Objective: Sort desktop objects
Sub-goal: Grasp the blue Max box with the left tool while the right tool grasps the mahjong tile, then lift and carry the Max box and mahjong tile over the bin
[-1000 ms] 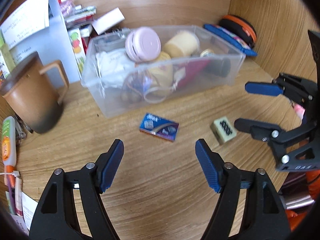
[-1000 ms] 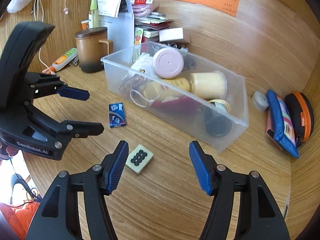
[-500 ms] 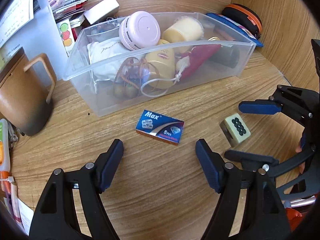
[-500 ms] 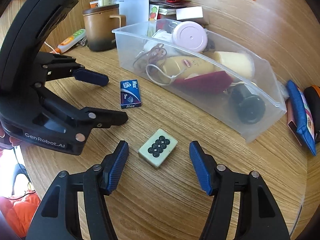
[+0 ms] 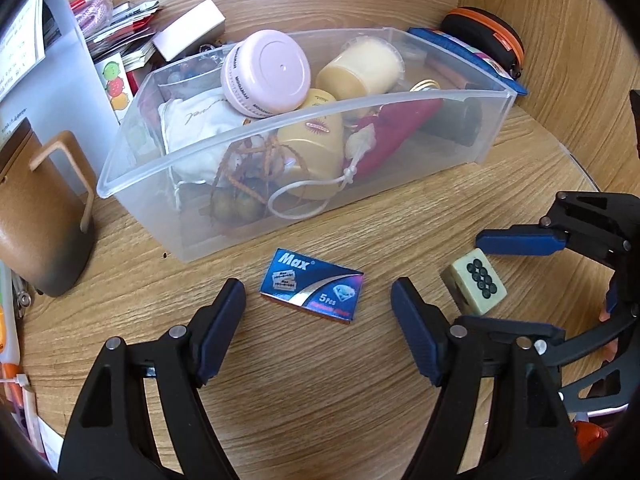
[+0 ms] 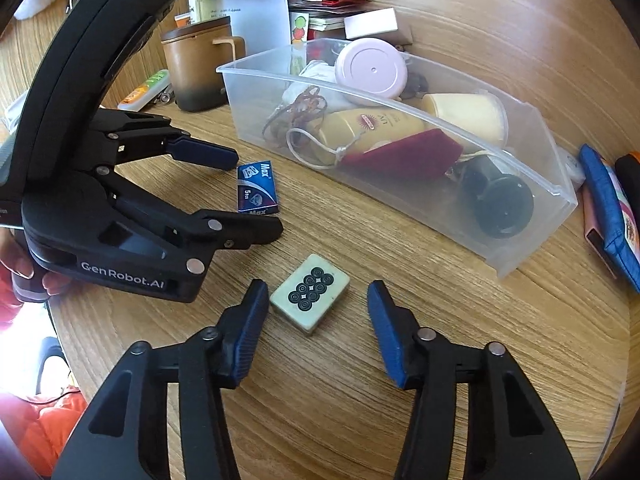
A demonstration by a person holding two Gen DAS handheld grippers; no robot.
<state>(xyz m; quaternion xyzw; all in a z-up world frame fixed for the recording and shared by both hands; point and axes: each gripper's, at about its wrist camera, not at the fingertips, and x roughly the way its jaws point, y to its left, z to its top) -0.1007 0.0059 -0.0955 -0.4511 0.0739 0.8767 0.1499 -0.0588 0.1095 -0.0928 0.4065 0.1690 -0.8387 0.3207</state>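
Our right gripper [image 6: 316, 322], jaws closing but not yet touching, straddles the mahjong tile [image 6: 310, 295], whose long axis runs diagonally, near-left to far-right, between them.

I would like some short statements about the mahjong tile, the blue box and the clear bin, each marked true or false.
1. The mahjong tile lies between the right gripper's closing fingers, not yet pinched. True.
2. The blue Max box is inside the clear bin. False: it lies on the desk before the bin.
3. The left gripper holds the blue box. False: open, nothing held.
4. A pink round jar rests in the bin. True.
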